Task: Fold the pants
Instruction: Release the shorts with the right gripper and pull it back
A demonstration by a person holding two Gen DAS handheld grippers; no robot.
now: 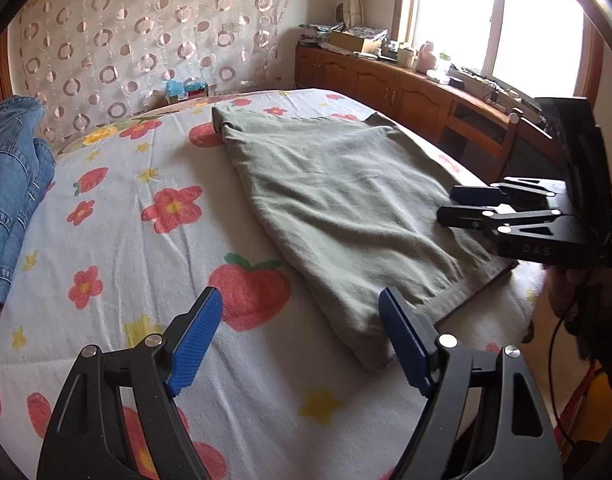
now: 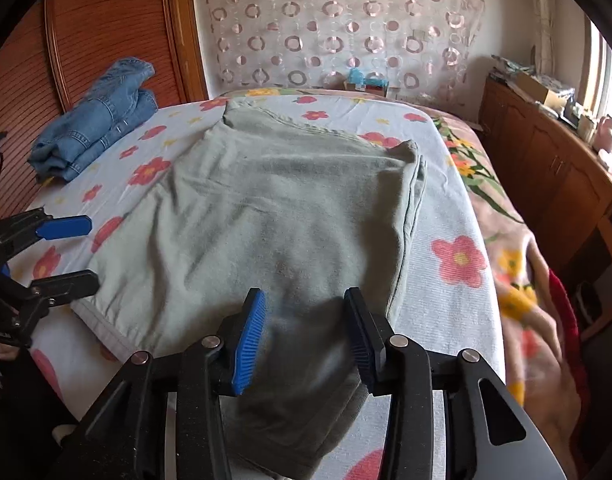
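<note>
My right gripper (image 2: 303,336) is over the near edge of the pants (image 2: 273,208). Its jaws stand partly apart, and the grey-green cloth lies between them, but the pads do not press on it, so I judge it has let go. My left gripper (image 1: 299,340) is wide apart and holds nothing; one finger hangs over the near left corner of the pants, the other over the flowered bedsheet (image 1: 117,240) just beside them.

The pants lie flat in the middle of the bed. They look already folded into a broad shape with the layers stacked. Beyond their left side, well apart, a pile of jeans (image 2: 93,120) rests near the wooden wall.

I think one fold is just laid down and the cloth is released. For the next move I would need both grippers to close on the near edge, one at each corner, and carry it evenly toward the far edge, so the layers do not slide.
</note>
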